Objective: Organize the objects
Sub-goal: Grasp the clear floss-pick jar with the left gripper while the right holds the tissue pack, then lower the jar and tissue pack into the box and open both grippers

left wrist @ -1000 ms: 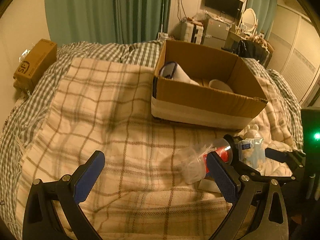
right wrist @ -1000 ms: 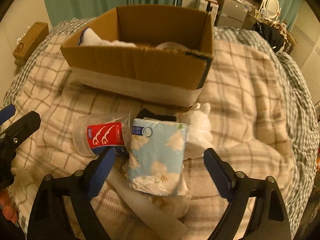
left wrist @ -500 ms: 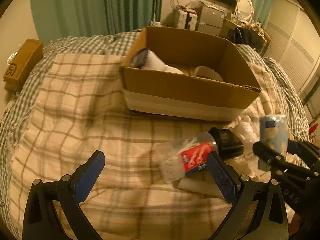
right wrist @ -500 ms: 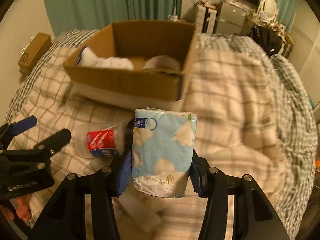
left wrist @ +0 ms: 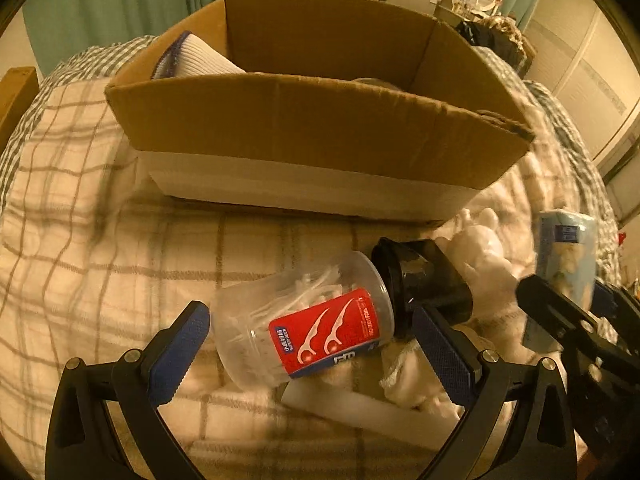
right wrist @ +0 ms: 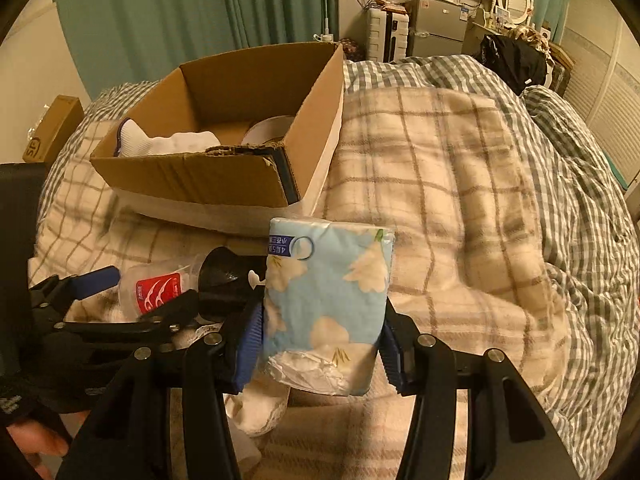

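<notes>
My right gripper (right wrist: 320,348) is shut on a light blue tissue pack (right wrist: 326,304) and holds it above the blanket; the pack also shows in the left wrist view (left wrist: 566,256). My left gripper (left wrist: 308,344) is open, its jaws on either side of a clear floss-pick jar (left wrist: 308,328) with a red label and black lid (left wrist: 420,284), lying on its side. The jar shows in the right wrist view (right wrist: 160,288). An open cardboard box (left wrist: 312,128) stands behind, holding a white sock (left wrist: 192,60) and a tape roll (right wrist: 272,128).
A plaid blanket (right wrist: 460,208) covers the bed. A white plush toy (left wrist: 484,248) and a white flat stick (left wrist: 360,404) lie by the jar. A small brown box (right wrist: 52,128) sits at the far left. Furniture stands beyond the bed.
My right gripper closed on the tissue pack and lifted it off the blanket. My left gripper moved forward and right until its jaws straddle the floss jar.
</notes>
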The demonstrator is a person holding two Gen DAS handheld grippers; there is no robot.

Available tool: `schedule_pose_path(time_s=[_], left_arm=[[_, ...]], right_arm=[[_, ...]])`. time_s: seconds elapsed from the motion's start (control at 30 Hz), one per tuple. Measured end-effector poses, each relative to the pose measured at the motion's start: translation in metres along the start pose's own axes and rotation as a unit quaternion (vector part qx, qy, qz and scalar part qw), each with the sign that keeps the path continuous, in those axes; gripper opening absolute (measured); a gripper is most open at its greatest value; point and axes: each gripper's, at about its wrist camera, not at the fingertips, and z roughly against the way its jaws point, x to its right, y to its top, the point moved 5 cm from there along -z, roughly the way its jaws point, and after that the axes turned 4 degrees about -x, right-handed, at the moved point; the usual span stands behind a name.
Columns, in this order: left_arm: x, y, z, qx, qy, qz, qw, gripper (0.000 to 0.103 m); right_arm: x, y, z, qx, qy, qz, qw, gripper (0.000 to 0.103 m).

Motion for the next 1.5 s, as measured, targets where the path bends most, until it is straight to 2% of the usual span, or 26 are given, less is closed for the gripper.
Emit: schedule_pose_path(time_s=[0.17, 0.27, 0.5, 0.73, 0.93, 1.0, 1.1, 1.3, 1.5], left_arm=[[-0.007, -0.001, -0.014, -0.021, -0.003, 0.015, 0.9997, 0.103], [-0.012, -0.005, -0.024, -0.044, -0.024, 0.031, 0.9983, 0.103], [-0.008, -0.010, -0.014, -0.033, -0.025, 0.013, 0.9991, 0.100], [-0.021, -0.016, 0.044, 0.028, -0.025, 0.011, 0.9992, 0.100], [-0.037, -0.010, 0.110, 0.089, -0.040, 0.017, 0.9950, 0.100], [-0.032, -0.005, 0.130, 0.109, -0.043, 0.011, 0.9930, 0.100], [-0.033, 0.015, 0.158, 0.144, -0.044, 0.001, 0.9885, 0.100], [-0.041, 0.047, 0.198, 0.189, -0.036, -0.022, 0.9810, 0.100], [-0.045, 0.096, 0.200, 0.208, -0.020, -0.039, 0.9772, 0.100]], right_arm=[[0.002, -0.003, -0.004, -0.003, 0.004, -0.003, 1.000, 0.050], [0.000, -0.004, -0.005, -0.005, 0.002, 0.001, 1.000, 0.050], [-0.001, -0.004, 0.001, 0.000, -0.003, 0.005, 1.000, 0.050], [-0.007, -0.004, 0.031, 0.016, -0.001, 0.006, 1.000, 0.050], [-0.024, 0.002, 0.082, 0.060, 0.000, 0.022, 0.998, 0.050], [-0.030, 0.006, 0.100, 0.075, -0.001, 0.028, 0.997, 0.050], [-0.041, 0.017, 0.127, 0.102, 0.003, 0.040, 0.994, 0.050], [-0.064, 0.045, 0.158, 0.135, 0.008, 0.064, 0.989, 0.050], [-0.076, 0.098, 0.170, 0.162, 0.030, 0.074, 0.984, 0.050]])
